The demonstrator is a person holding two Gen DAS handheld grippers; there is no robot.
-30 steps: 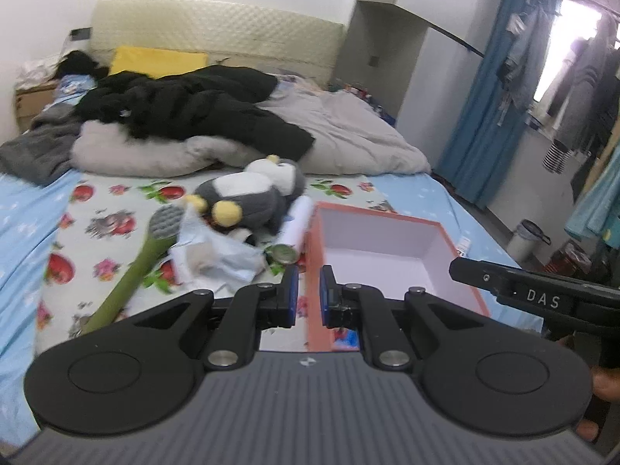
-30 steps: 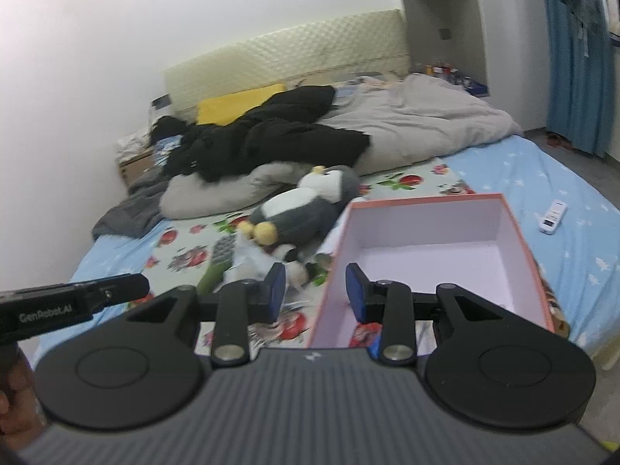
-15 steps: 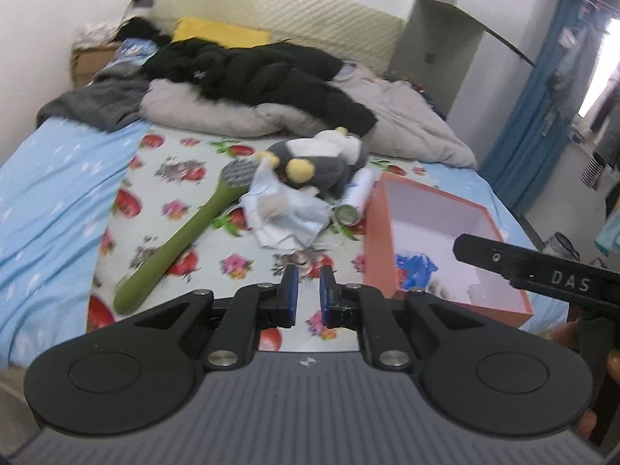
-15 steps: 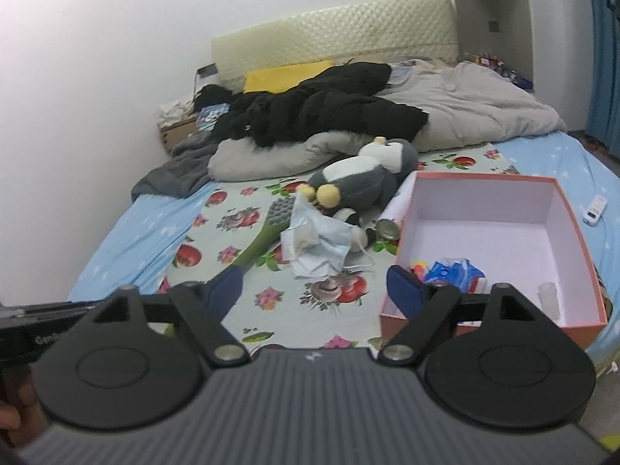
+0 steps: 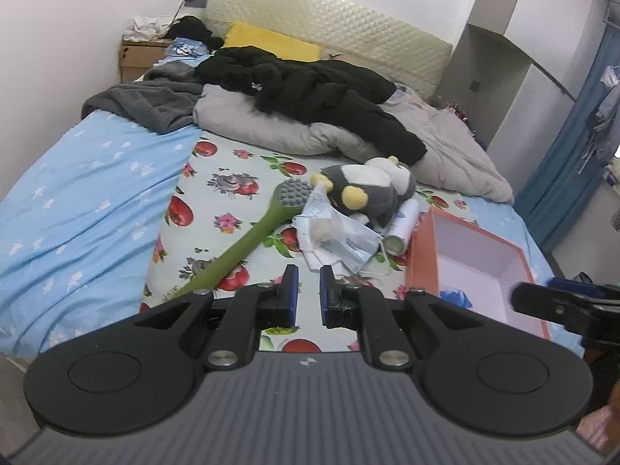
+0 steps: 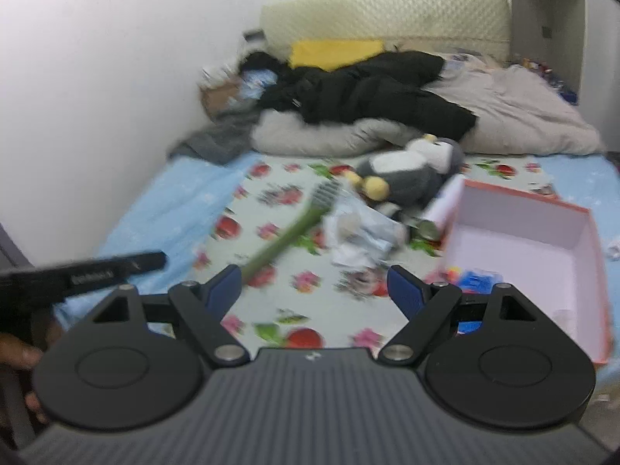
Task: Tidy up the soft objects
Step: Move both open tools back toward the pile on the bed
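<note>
A grey-and-white penguin plush lies on the fruit-print sheet. In front of it sits a crumpled heap of blue face masks. Right of them stands an orange box with a pale inside, holding a blue packet. My left gripper hangs shut and empty above the sheet, short of the masks. My right gripper is open wide with nothing between its fingers, left of the box.
A long green brush lies diagonally left of the masks. A white roll rests between plush and box. Black jacket, grey duvet and yellow pillow are piled at the headboard. Wall on the left.
Both grippers have drawn back from the box and swung left, so more of the bed shows. The right jaws have spread wide. A blue packet now shows inside the box.
</note>
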